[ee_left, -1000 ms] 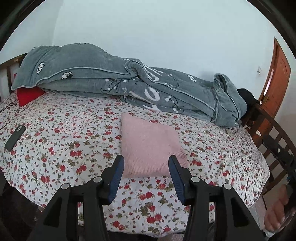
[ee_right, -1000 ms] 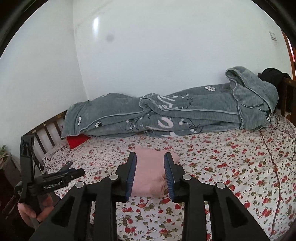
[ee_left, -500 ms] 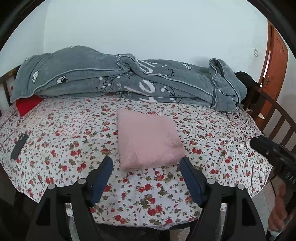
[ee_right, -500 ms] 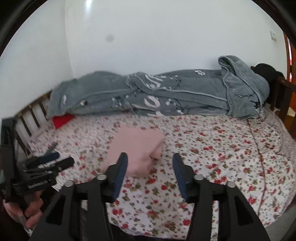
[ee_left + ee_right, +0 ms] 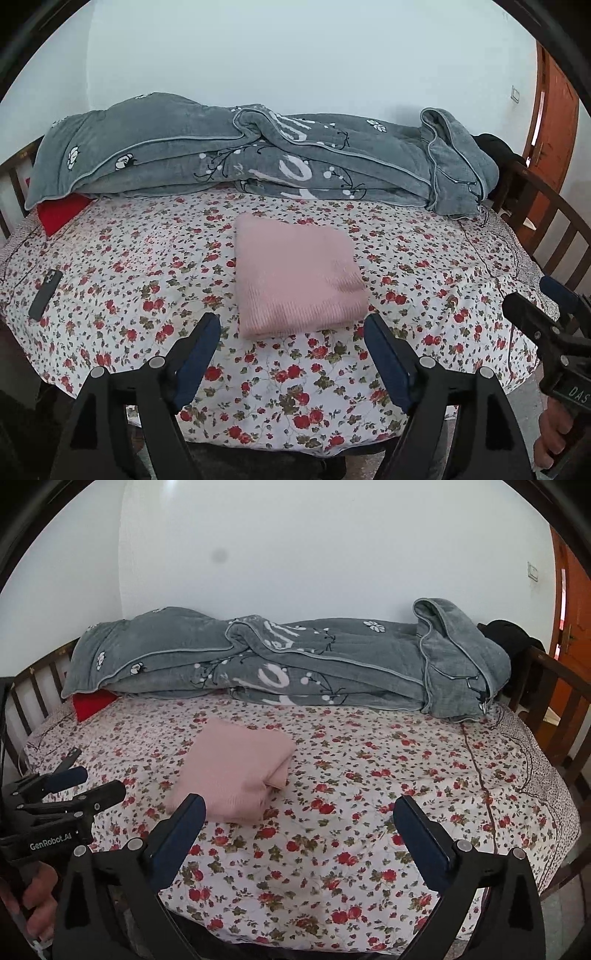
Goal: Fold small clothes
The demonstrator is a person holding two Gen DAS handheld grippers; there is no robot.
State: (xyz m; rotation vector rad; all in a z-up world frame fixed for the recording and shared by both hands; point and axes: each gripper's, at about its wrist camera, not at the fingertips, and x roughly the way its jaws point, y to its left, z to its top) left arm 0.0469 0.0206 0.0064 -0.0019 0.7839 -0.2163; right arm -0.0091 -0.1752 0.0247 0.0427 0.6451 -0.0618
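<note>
A pink garment (image 5: 295, 275) lies folded into a neat rectangle on the floral bedsheet (image 5: 147, 280), in the middle of the bed. It also shows in the right wrist view (image 5: 236, 771). My left gripper (image 5: 291, 332) is open and empty, held back over the bed's near edge, just short of the garment. My right gripper (image 5: 299, 812) is open and empty, to the right of the garment and apart from it. Each gripper shows at the edge of the other's view, the right one (image 5: 546, 317) and the left one (image 5: 74, 786).
A rolled grey blanket (image 5: 258, 155) runs along the wall at the back. A red pillow (image 5: 61, 212) peeks out at the back left. A dark phone (image 5: 46, 293) lies near the left edge. Wooden bed rails (image 5: 546, 229) and an orange door (image 5: 554, 129) are at the right.
Both grippers have opened wide and pulled back from the folded pink garment toward the bed's near edge. The garment stays flat on the sheet.
</note>
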